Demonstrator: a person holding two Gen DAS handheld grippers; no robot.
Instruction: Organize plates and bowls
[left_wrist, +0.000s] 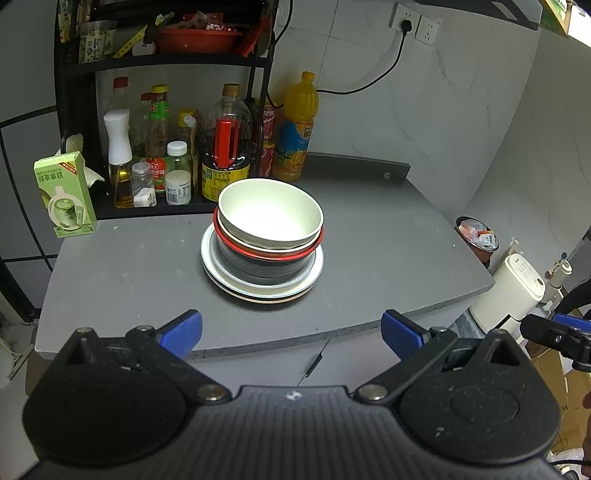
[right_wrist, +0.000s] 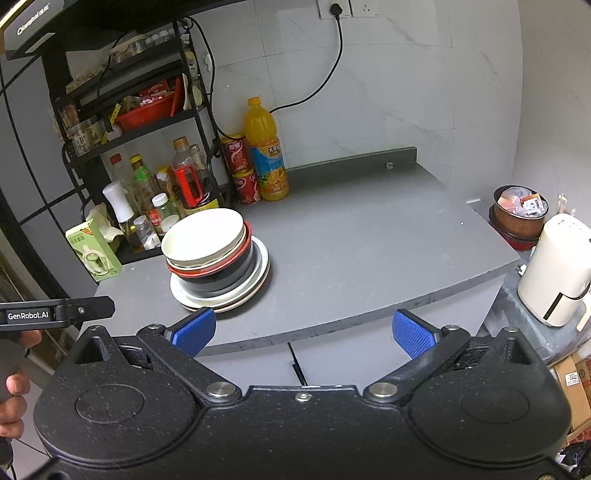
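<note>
**Grey counter, one stack, two empty grippers**

Grey stone counter (left_wrist: 369, 236) carries the whole job in one pile: a cream bowl (left_wrist: 269, 216) nests on top, a red-rimmed bowl (left_wrist: 258, 253) beneath it, then a black bowl (left_wrist: 258, 267), all seated on a few white plates (left_wrist: 221, 273). The pile stands near the middle of the counter, just in front of the rack of sauce bottles (left_wrist: 173, 155) and the orange juice bottle (left_wrist: 295, 129).

As I judge it, the step in hand is the approach to the stack, either to lift the top bowl off or to check the finished pile — the frames alone do not settle which. To do it well, come in level over the front edge, take the cream bowl by its rim with one finger inside and one outside, and lift straight up so the bowls below are not dragged sideways off the plates. Keep clear of the bottles behind.

Left gripper (left_wrist: 291, 334) hangs short of the counter edge, its blue pads spread wide, grasping nothing and touching nothing. Right gripper (right_wrist: 303, 334) is likewise spread wide and empty, off the front edge and well apart from the stack. Part of a hand (right_wrist: 13, 387) on the left tool shows at the margin of the right view.
</note>
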